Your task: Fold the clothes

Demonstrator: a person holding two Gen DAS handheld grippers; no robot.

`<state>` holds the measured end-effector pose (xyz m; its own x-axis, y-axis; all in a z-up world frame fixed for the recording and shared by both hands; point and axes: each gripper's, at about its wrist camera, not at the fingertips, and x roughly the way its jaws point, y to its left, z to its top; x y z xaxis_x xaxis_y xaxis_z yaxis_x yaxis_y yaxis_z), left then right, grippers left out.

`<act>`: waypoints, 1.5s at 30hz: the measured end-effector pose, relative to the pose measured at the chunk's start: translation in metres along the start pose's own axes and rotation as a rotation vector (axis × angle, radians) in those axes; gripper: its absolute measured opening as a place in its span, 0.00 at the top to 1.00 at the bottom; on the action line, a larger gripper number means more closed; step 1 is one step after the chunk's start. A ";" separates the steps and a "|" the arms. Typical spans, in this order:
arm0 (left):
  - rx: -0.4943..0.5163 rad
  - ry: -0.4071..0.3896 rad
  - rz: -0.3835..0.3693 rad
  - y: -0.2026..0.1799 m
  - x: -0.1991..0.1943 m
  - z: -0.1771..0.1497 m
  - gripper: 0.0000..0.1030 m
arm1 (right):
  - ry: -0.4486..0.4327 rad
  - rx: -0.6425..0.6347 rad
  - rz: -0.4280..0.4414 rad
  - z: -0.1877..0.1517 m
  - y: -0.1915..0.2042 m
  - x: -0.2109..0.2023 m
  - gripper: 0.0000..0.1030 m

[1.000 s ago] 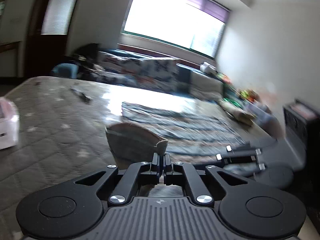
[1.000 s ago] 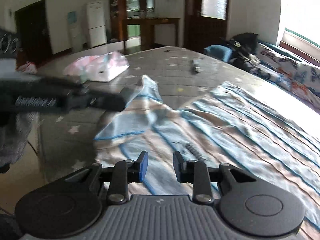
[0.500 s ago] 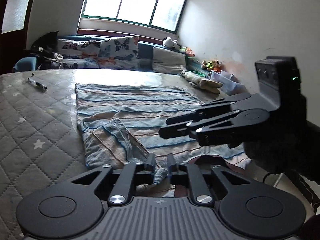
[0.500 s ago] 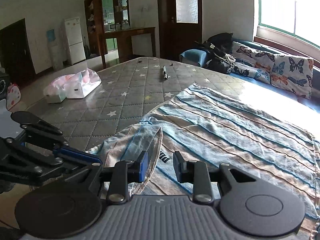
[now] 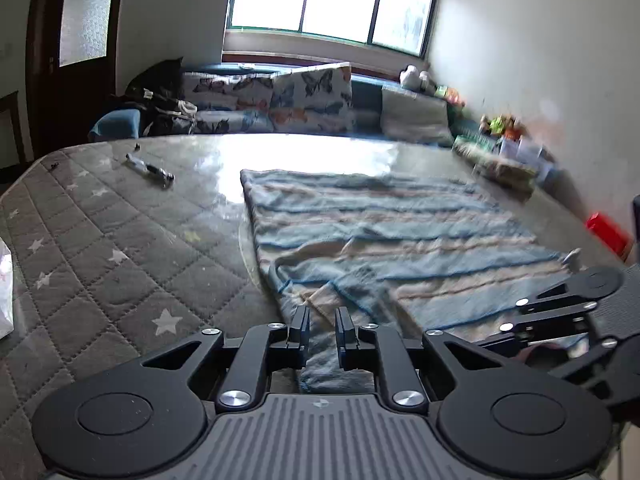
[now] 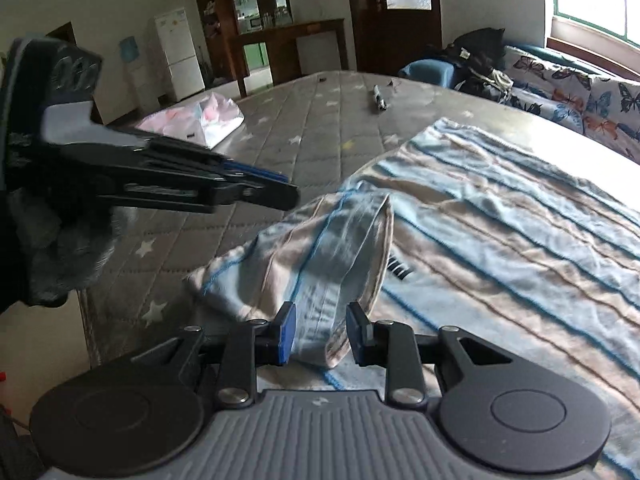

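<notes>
A blue and beige striped cloth (image 5: 400,232) lies spread on the grey quilted mattress (image 5: 100,260), its near corner folded over on itself. My left gripper (image 5: 323,328) hangs just over that folded corner. Its jaws are closing, with a narrow gap and cloth showing in it, and the pads do not press. In the right wrist view the left gripper (image 6: 288,196) ends beside the cloth (image 6: 500,220), clear of it. My right gripper (image 6: 320,332) stands part open, with the raised fold between its pads, not pinched. The right gripper (image 5: 492,342) also shows at the cloth's near edge.
A dark pen (image 5: 150,168) lies on the far left of the mattress. A pink and white bag (image 6: 200,120) sits near its far corner. Butterfly-print cushions (image 5: 280,96) line the sofa under the window. Toys and a red box (image 5: 604,228) lie along the right wall.
My left gripper was shut on the raised cloth corner; it has let go, and the corner now lies folded over. The left gripper swung across. The right gripper sank toward the fold.
</notes>
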<state>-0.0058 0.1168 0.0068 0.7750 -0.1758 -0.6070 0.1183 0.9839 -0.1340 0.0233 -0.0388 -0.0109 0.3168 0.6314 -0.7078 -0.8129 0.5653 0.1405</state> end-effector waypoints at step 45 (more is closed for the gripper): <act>0.052 0.001 0.018 0.006 0.016 0.012 0.84 | -0.068 0.031 -0.054 0.059 -0.028 0.024 0.93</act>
<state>0.0149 0.1203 0.0057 0.7771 -0.1577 -0.6094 0.1362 0.9873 -0.0818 0.0823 -0.0080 0.0093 0.3927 0.6337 -0.6665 -0.7789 0.6145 0.1254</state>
